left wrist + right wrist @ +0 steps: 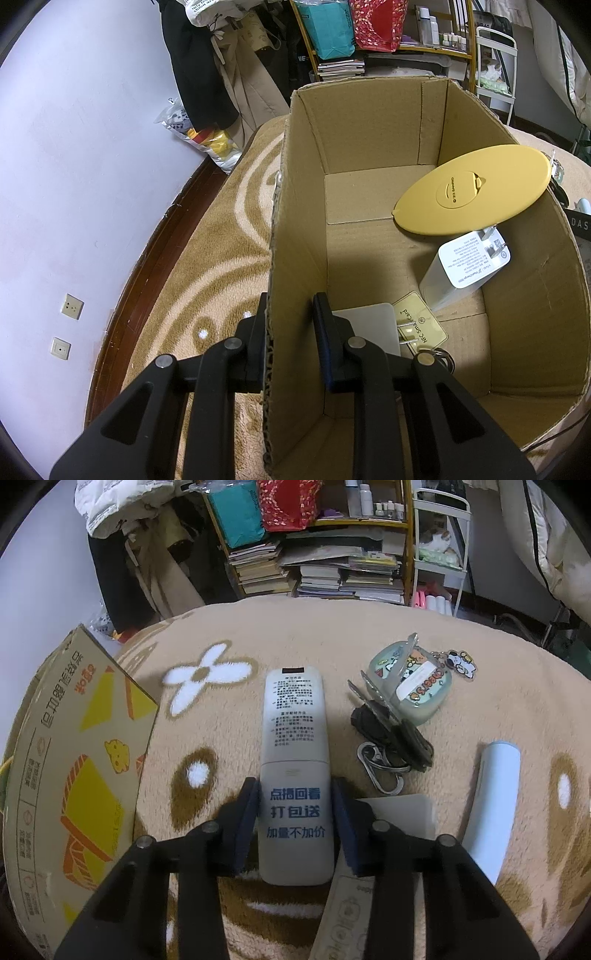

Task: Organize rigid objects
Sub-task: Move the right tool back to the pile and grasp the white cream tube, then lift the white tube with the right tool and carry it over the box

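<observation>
Black left gripper (288, 332) straddles the near wall of the corrugated cardboard box (295, 236), one finger outside, one inside, jaws spread and the inner pad clear of the wall. Inside lie a smooth yellow oval lid (472, 192) tilted against the right wall, a white charger (461, 269), a yellowish card (421, 325) and a grey slab (369, 325)

On the right wrist view, right gripper (294, 812) has its blue-padded jaws pinching a long white plastic remote (294, 775) lying on the plush tan rug (332, 635). Keys (391, 738), a pale green case (413, 683) and a light blue tube (495, 794) lie to its right; the printed box (74, 775) stands left
</observation>
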Demonstrator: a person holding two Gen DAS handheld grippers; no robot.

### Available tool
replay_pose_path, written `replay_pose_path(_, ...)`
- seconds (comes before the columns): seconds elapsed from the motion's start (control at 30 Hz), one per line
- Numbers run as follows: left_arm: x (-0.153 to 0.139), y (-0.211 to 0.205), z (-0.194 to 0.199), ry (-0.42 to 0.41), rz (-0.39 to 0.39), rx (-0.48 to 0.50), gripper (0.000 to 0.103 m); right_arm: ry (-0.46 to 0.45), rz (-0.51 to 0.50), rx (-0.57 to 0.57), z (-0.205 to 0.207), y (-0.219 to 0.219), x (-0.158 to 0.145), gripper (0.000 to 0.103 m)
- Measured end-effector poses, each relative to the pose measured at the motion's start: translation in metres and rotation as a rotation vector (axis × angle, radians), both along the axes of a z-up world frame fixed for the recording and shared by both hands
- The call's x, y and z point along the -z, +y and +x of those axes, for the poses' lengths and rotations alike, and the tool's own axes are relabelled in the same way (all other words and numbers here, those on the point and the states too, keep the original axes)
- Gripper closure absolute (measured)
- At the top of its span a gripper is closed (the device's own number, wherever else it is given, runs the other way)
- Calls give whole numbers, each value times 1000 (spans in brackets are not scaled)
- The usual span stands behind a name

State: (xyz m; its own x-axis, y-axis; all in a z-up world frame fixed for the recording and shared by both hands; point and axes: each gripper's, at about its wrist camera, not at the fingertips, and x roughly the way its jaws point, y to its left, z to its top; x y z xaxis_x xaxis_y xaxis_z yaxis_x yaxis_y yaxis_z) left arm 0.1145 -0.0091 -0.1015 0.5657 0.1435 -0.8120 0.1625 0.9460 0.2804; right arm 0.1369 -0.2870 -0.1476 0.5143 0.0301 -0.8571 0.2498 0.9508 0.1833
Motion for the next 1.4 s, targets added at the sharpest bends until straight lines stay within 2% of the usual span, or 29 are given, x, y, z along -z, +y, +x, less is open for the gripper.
replay_pose_path(0.17, 0, 0, 0, 0, 1, 0, 82, -43, 84, 41, 1, -11, -5, 58)
replay_pose_path(0.43, 0, 0, 0, 1, 0, 0, 81, -67, 107, 37, 6, -9, -4, 52)
replay_pose_path(0.6, 0, -1, 0, 0, 0, 0, 81, -45, 48, 15, 17, -2, 2, 50)
replay_pose_path(0.73, 0, 0, 0, 0, 2, 0, 81, -7, 21, 4, 22, 1, 16, 59)
replay_pose_path(0.87, 3, 1, 0, 2, 1, 0, 81, -20, -34, 16, 19, 8, 13, 59)
replay_pose_path(1.03, 3, 1, 2, 3, -2, 0, 81, -46, -66, 36, 16, 14, 4, 60)
replay_pose_path(1.4, 3, 0, 2, 3, 1, 2, 81, -179, 12, 1, 2, 39, -53, 59)
